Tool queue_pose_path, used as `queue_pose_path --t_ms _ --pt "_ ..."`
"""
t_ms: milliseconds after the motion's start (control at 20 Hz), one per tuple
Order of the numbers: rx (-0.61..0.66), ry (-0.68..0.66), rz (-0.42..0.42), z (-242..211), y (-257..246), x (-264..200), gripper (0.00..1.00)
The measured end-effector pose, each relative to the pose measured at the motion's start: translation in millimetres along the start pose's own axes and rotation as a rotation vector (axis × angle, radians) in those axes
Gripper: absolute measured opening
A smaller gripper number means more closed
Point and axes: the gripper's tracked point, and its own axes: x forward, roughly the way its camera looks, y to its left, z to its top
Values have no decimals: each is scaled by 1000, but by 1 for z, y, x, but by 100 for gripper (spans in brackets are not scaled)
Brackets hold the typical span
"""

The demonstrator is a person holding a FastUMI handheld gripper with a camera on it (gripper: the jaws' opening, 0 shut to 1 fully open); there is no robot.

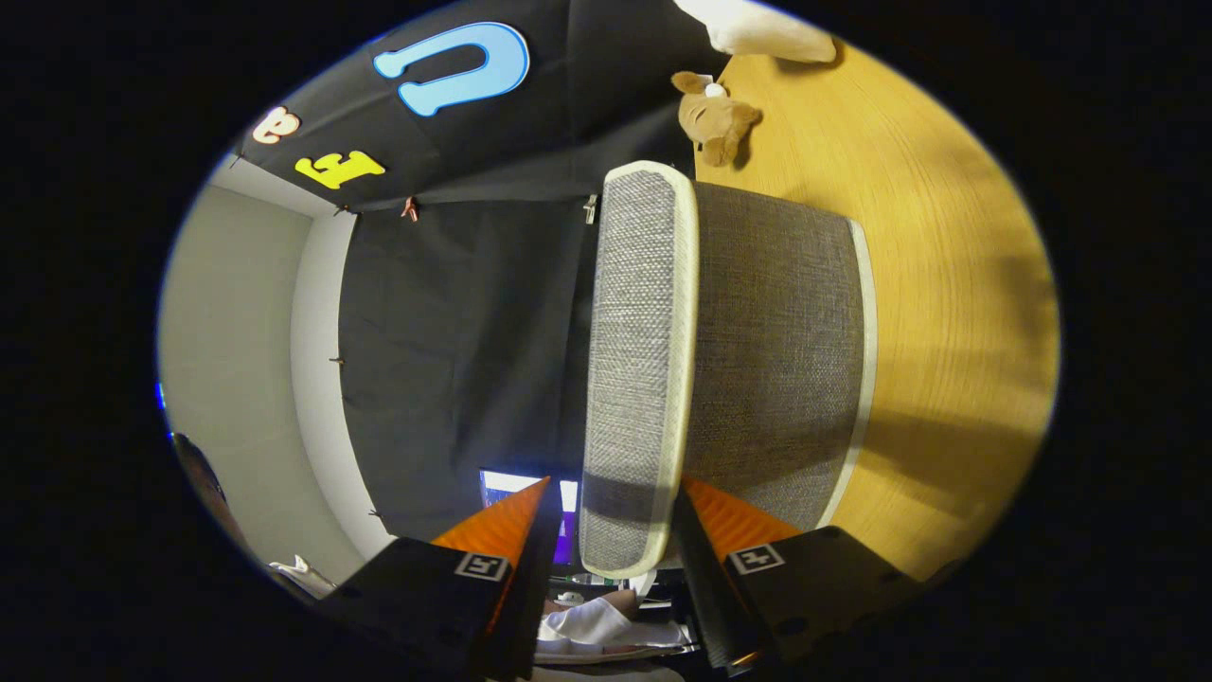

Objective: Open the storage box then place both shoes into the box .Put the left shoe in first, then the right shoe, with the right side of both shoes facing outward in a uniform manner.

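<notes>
Gripping the grey storage box's lid (636, 379) in the gripper (611, 511), plush toy (717, 118) beyond on the counter (947, 284).

grey woven storage box (776, 350), white trim

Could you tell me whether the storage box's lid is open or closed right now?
Cannot tell. The gripper straddles the lid's white-trimmed edge on the grey storage box; no gap or interior shows.

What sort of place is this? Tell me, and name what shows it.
Probably a staged recording booth, not a home: black cloth wall, wooden table with a grey fabric storage box and a plush toy. The gripper has its jaws around the box's lid edge.
</notes>
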Motion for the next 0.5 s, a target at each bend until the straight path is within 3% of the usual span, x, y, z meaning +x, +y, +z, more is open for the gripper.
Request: queue_pose_path --t_ms 50,150,250,500 --pt "10 -10 5 2 0 1 41" --pt "16 -50 39 8 10 -3 18" --pt "-18 -69 35 8 14 -5 8" --pt "-111 -100 4 9 41 -5 6"
